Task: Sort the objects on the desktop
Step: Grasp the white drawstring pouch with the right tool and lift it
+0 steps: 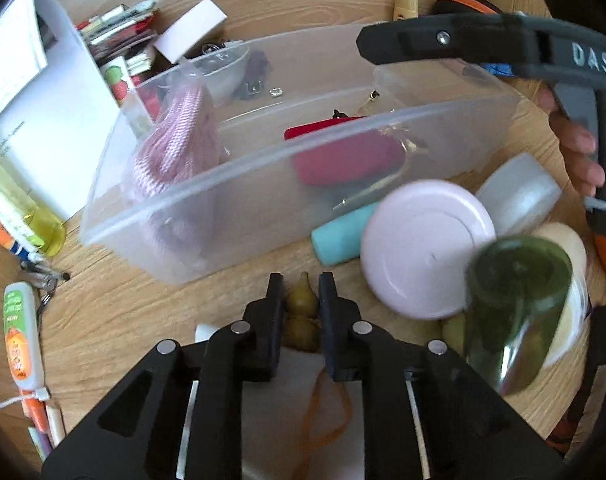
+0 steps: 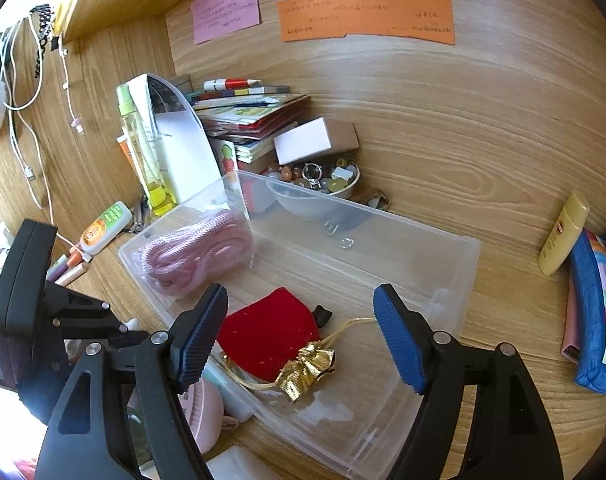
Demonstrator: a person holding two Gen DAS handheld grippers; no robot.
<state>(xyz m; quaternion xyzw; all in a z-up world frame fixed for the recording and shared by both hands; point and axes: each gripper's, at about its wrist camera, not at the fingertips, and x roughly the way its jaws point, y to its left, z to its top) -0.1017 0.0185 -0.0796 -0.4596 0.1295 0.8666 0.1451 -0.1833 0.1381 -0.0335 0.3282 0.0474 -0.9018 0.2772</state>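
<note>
The left tongs point(image 1: 301, 300) pinch a small olive gourd point(image 1: 301, 304) at its narrow waist, low over the table point(image 1: 115, 320); it looks light, hard and smooth, so the waist is the secure hold. Just beyond stands a clear bin point(image 1: 263, 160). The right tongs point(image 2: 301, 332) hang wide and empty over its red pouch point(image 2: 269, 328), soft and light.

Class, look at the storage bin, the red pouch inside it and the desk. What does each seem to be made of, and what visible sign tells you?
Storage bin: clear, glossy plastic; the wood grain shows through its walls.
Red pouch: probably velvet-like fabric; matte, soft, with a gold drawstring.
Desk: wood or wood-look laminate; printed-looking grain, so it is unclear which.
</note>
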